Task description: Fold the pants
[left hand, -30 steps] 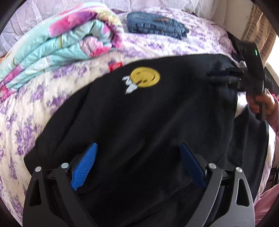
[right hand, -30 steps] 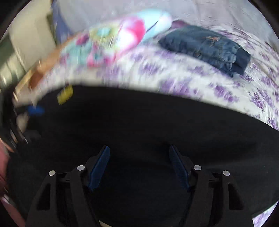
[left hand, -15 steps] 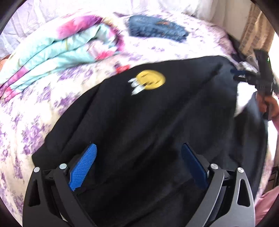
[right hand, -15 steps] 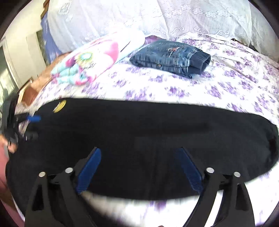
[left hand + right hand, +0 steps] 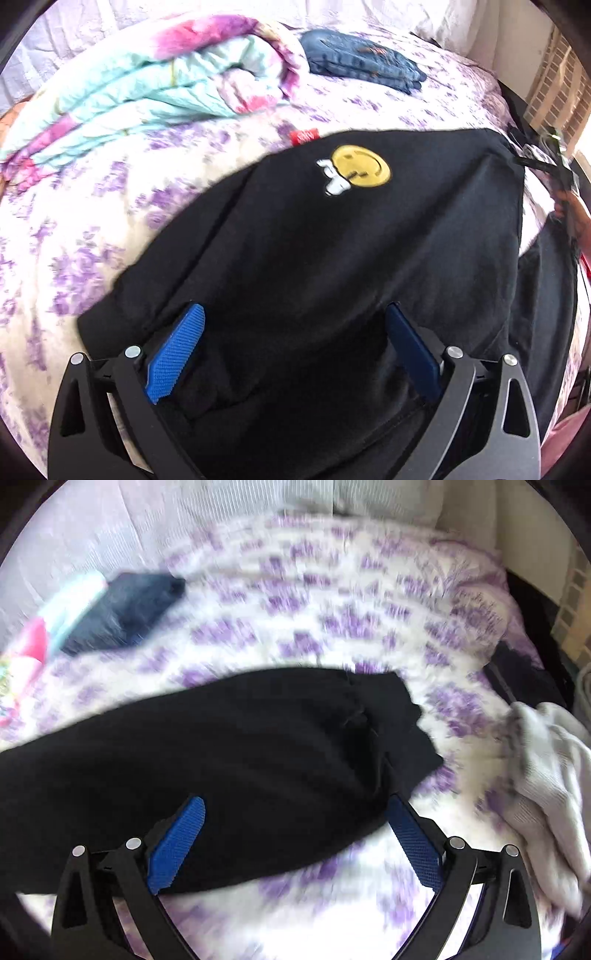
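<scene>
Black pants (image 5: 332, 258) with a yellow smiley patch (image 5: 360, 165) and a red tag lie on the purple-flowered bedspread (image 5: 74, 229). My left gripper (image 5: 293, 345) is open above the waist end, blue pads wide apart, holding nothing. In the right wrist view the pant legs (image 5: 221, 753) stretch leftward and the cuffs end near the middle. My right gripper (image 5: 295, 842) is open just above the leg end, empty. The right gripper also shows in the left wrist view (image 5: 554, 162) at the far right edge, held by a hand.
A folded pastel quilt (image 5: 147, 92) and folded blue jeans (image 5: 362, 62) lie at the back of the bed. A white garment (image 5: 546, 775) lies at the right edge of the bed. Pillows line the headboard.
The right gripper has swung right along the legs toward the cuffs, and its view is blurred by motion. The left gripper has pulled back slightly over the waist. Both stay open.
</scene>
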`<state>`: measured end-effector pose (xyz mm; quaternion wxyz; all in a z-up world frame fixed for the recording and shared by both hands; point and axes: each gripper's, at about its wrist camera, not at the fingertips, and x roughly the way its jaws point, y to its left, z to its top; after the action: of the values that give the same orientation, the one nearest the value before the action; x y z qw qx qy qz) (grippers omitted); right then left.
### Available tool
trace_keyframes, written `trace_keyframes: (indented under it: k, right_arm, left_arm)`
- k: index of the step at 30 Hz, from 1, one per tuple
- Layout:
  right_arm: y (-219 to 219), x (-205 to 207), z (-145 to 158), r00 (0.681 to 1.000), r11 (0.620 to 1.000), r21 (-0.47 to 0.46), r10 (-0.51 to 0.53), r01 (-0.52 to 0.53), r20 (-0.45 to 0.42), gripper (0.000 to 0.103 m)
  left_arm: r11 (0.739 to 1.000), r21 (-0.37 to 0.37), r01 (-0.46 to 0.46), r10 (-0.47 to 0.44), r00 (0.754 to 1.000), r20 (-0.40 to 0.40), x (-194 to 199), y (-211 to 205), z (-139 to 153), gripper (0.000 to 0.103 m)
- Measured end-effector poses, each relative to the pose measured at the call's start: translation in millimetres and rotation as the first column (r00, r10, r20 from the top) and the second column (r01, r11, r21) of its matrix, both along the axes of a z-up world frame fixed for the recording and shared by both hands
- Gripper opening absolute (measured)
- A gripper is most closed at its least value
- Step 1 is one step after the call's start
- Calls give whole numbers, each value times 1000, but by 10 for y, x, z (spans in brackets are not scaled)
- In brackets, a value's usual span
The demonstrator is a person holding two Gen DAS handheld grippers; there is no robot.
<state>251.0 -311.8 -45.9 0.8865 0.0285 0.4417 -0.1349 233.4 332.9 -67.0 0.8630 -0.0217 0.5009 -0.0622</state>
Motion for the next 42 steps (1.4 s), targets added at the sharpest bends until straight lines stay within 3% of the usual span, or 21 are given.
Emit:
trace_keyframes:
  k: [3,5,7,10,12,15,18,22,23,25,26,27,32,35,39,40,41,42]
  right_arm:
    - [449,-376,245,990,990,70,119,-124,79,99]
    - [838,-687,290,970,964,126,223,-234,101,99]
    - [1246,-1059,213,944,937,118,320,-328,81,99]
    - [1490,-1524,16,938,936,75,346,-345,0,99]
    - [1339,-1871,-11,967,962,94,254,-255,18,99]
    - [875,-2439,135,988,982,185,5,-34,157,99]
    - [304,-2970,193,924,927,325,-278,187,263,99]
    - [-162,-2909,-38,917,849,492,-334,192,218,99]
    - [-213,-2843,-79,919,845,501,-330,185,216,94]
    - [-218,-2769,-74,922,865,471,-311,173,232,61]
    - [-210,-2734,-67,924,876,447,-306,178,231,20]
    - [-166,-2754,-65,926,885,427,-303,186,224,6]
    - [-122,-3198,168,913,921,322,-310,220,264,5]
    - [-176,-3430,80,901,910,299,-362,286,240,7]
    - [-151,-3403,-184,927,922,200,-357,330,114,41]
    - [-102,-3426,-138,927,924,188,-358,334,113,48]
    - [-44,-3455,-65,923,923,170,-367,346,115,65]
    - [38,-3490,39,916,922,145,-379,360,134,74]
  left_arm:
    - [1000,19,-18,17,998,67,-179,-50,276,95]
    - [999,-20,34,-31,992,121,-428,-204,501,95]
    - [994,-37,103,-97,985,144,-679,-407,591,96]
    - [978,-20,206,-201,970,139,-1091,-760,519,96]
    - [974,-8,224,-223,971,88,-1302,-901,343,96]
    - [984,-10,181,-180,983,26,-1496,-930,111,96]
    - [990,-98,103,-101,995,19,-1656,-788,23,96]
    - [981,-194,16,-8,999,39,-1718,-626,36,96]
    - [979,-204,4,4,999,39,-1704,-606,29,96]
    - [979,-203,-13,20,999,35,-1714,-595,38,96]
    - [981,-194,-22,28,999,28,-1720,-597,43,96]
    - [982,-190,-26,31,999,24,-1706,-597,47,96]
    - [988,-151,-30,31,1000,5,-1731,-620,82,96]
    - [989,-144,-26,27,1000,-1,-1734,-641,70,96]
    - [996,-93,-16,15,1000,-15,-1717,-705,30,97]
    - [997,-76,-13,12,1000,-16,-1744,-712,53,97]
    - [998,-66,-13,13,1000,-12,-1777,-710,85,97]
    - [998,-56,-19,19,1000,-2,-1820,-696,133,97]
